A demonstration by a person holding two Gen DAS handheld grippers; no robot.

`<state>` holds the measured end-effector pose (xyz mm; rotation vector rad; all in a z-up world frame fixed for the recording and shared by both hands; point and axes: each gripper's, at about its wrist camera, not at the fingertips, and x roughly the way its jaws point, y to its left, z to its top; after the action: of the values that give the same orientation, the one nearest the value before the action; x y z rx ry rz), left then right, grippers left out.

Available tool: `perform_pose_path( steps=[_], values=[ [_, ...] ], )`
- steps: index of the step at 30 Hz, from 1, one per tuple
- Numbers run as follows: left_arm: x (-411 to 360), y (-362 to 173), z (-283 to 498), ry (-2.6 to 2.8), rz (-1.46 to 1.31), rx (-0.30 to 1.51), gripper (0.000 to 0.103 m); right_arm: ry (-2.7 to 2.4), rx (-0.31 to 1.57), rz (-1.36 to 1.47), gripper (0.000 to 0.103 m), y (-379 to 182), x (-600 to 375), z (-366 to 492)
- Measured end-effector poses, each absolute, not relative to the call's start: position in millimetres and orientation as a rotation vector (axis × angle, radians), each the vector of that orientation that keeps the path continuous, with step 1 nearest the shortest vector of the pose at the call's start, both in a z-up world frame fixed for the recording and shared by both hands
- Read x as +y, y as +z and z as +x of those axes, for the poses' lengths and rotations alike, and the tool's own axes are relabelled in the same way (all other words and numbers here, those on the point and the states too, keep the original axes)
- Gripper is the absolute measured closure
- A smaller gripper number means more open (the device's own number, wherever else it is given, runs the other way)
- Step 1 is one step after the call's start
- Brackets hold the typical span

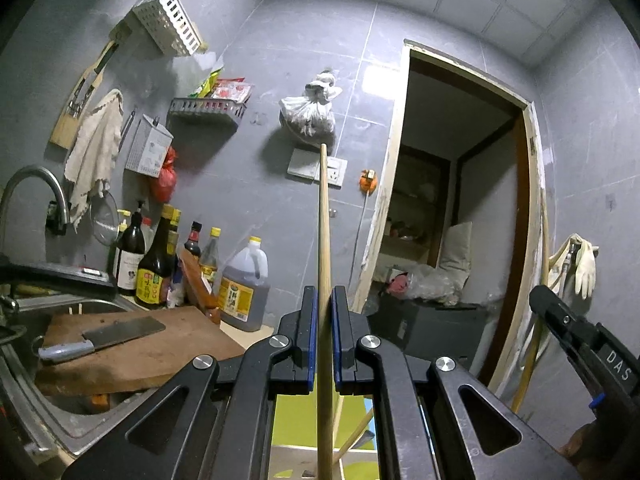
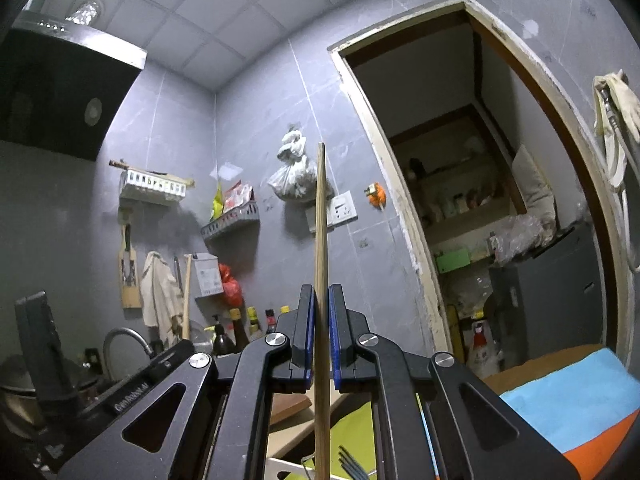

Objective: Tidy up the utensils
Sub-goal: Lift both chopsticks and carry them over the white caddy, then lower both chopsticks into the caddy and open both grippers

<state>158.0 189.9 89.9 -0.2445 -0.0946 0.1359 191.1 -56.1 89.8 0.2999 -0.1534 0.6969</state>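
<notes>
A chopstick is clamped in the left gripper, pointing to 12 o'clock; another chopstick is clamped likewise in the right gripper. Both are judged light, stiff, slippery; mid-shaft holds suit. A basket is hung at 10 o'clock.

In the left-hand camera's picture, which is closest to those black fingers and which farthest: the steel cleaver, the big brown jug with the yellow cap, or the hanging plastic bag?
1. Steel cleaver, low left on the wooden cutting board, nearest the left gripper.
2. Big brown jug with yellow cap, behind the board, by the wall.
3. Hanging plastic bag, high on the grey wall, farthest.
</notes>
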Motion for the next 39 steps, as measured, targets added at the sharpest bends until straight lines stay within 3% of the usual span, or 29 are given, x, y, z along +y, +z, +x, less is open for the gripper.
perform_pose_path(
  steps=[39],
  values=[
    [180.1,41.0,180.0,0.103,-0.213,0.063,0.099,0.667,-0.093,0.183,0.098,48.9,-29.8,193.1]
  ],
)
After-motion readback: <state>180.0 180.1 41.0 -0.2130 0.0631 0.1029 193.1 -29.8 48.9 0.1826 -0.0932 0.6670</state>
